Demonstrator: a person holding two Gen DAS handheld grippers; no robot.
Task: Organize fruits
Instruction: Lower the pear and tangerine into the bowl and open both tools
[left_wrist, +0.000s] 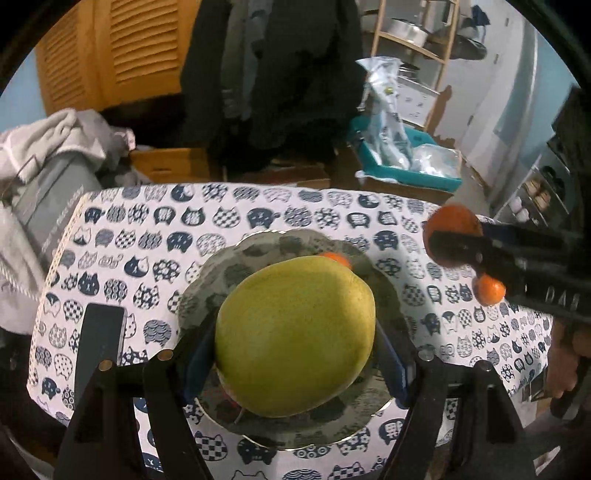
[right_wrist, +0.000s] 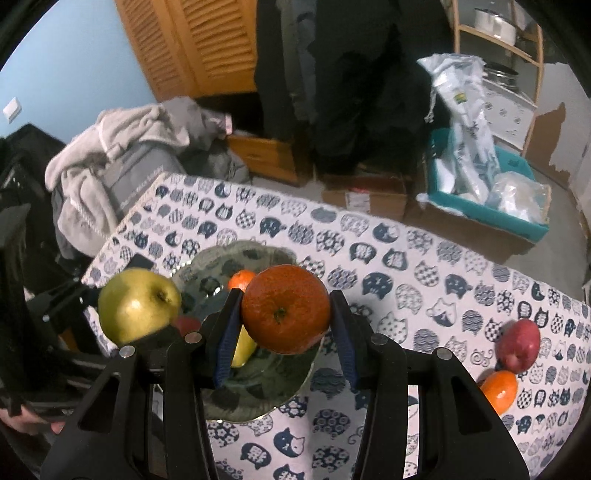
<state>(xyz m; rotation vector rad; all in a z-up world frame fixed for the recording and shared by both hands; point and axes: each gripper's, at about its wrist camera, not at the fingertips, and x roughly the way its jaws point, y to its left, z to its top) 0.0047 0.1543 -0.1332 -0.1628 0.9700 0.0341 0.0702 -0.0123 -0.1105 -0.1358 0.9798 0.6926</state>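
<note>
My left gripper is shut on a green apple and holds it just above a shiny silver plate. A small orange lies on the plate behind the apple. My right gripper is shut on a large orange above the plate's right side. The green apple and left gripper show at the left of the right wrist view. A red apple and another orange lie on the cloth at the right.
The table carries a cat-print cloth. A dark phone lies left of the plate. Beyond the table are piled clothes, cardboard boxes and a teal bin.
</note>
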